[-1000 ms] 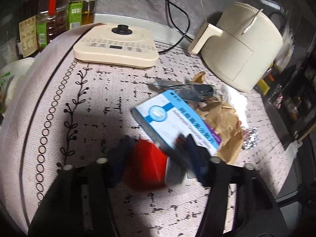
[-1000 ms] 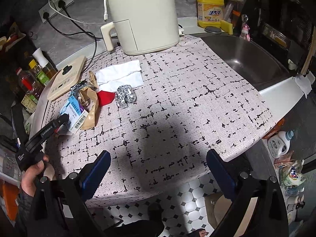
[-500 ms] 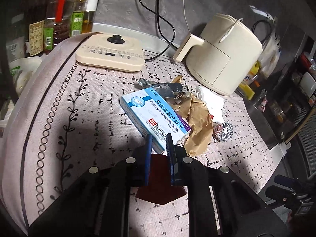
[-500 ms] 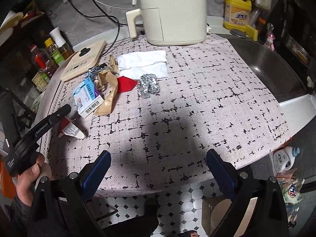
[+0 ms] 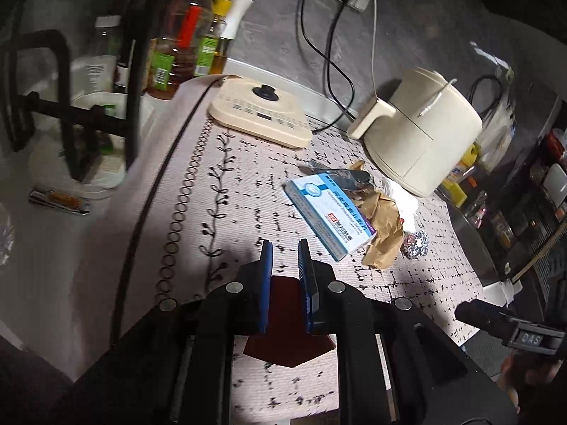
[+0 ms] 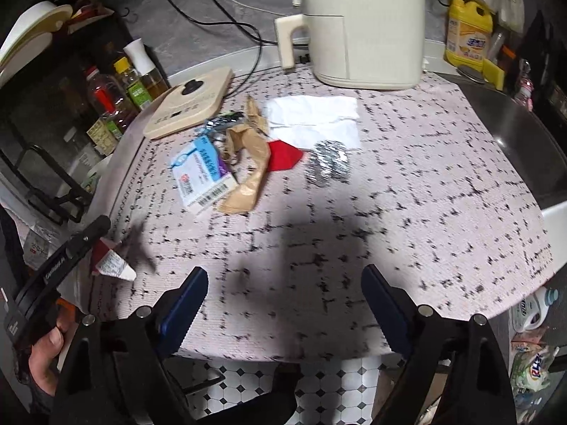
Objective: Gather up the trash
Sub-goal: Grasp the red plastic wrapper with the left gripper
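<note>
While the left gripper (image 5: pixel 285 248) squeezes a red wrapper (image 5: pixel 287 347) between its blue pads, the rest of the trash lies on the tablecloth (image 6: pixel 407 212) further in, toward the cream cooker (image 6: pixel 365 24). Seen from the right side, the red wrapper (image 6: pixel 111 264) hangs just past the cloth's near left edge.

The right gripper (image 6: pixel 283 290) has just been closing a little, but its jaws stand wide and nothing is between them. It hovers over the near edge of the table.

The pile sits ahead of it and a bit to the left: a blue and white box (image 6: pixel 203 177), a brown paper bag (image 6: pixel 248 166), a red scrap (image 6: pixel 283 156), a foil ball (image 6: pixel 327 166) and a white tissue (image 6: pixel 315 117). The foil ball is nearest the empty right gripper, so I think that hand should reach forward for it. The box lies slanted, its long side running from far left to near right.
</note>
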Motion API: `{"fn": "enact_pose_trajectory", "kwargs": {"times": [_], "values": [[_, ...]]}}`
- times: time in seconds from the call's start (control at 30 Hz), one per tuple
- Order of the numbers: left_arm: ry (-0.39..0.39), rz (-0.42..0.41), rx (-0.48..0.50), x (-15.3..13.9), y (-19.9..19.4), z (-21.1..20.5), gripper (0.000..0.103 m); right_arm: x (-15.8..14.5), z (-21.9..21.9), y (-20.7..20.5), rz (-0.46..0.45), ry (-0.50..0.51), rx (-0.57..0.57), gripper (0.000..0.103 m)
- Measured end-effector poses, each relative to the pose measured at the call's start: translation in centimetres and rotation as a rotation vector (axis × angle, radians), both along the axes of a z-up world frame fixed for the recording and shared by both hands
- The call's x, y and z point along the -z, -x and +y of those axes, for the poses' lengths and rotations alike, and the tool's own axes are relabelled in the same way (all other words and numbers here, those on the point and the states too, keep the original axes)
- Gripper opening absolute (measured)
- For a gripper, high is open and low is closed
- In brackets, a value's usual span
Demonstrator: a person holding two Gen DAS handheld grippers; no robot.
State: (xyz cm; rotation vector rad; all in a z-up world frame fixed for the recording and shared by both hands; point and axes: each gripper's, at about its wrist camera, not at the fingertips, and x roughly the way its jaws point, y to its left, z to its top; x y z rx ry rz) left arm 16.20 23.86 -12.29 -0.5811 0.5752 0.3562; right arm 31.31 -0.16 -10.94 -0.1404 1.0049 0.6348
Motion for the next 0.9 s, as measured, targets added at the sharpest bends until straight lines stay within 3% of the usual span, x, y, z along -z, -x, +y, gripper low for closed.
{"fn": "enact_pose_trajectory", "kwargs": {"times": [0.2,0.33,0.4,0.6,0.67,0.7,0.73,0.9], "values": [[-0.014,-0.034,0.018,-1.2,1.6,1.0,0.015,0.4,2.8,0.8,0.010,-0.044,-0.042,0.079],[-0.003,-0.020,0.071,-1.3,0.4,1.4,0.017,0.9,4.5,0.8,0.017,-0.061,-0.055,0.079],[-0.003,-0.008,0.102,-1.2,-0.7,1.5,0.022,0.9,4.9,0.4,0.020,-0.075,-0.043,0.079],[0.011,0.036,0.171,-0.1,-3.4,1.8,0.023,1.0,4.3,-0.8,0.026,-0.097,0.045,0.079],[0.006,0.055,0.181,0.0,-3.4,1.9,0.044,1.2,3.9,-0.8,0.027,-0.100,0.066,0.080],[-0.007,0.050,0.182,-0.1,-3.0,1.9,0.061,1.3,3.9,-0.7,0.028,-0.099,0.070,0.080],[-0.023,0.041,0.180,-0.2,-2.5,1.8,0.066,1.5,3.8,-0.6,0.030,-0.097,0.077,0.081],[-0.011,0.120,0.183,1.7,-1.9,1.6,0.066,2.6,4.0,-0.6,0.050,-0.094,0.092,0.080]]}}
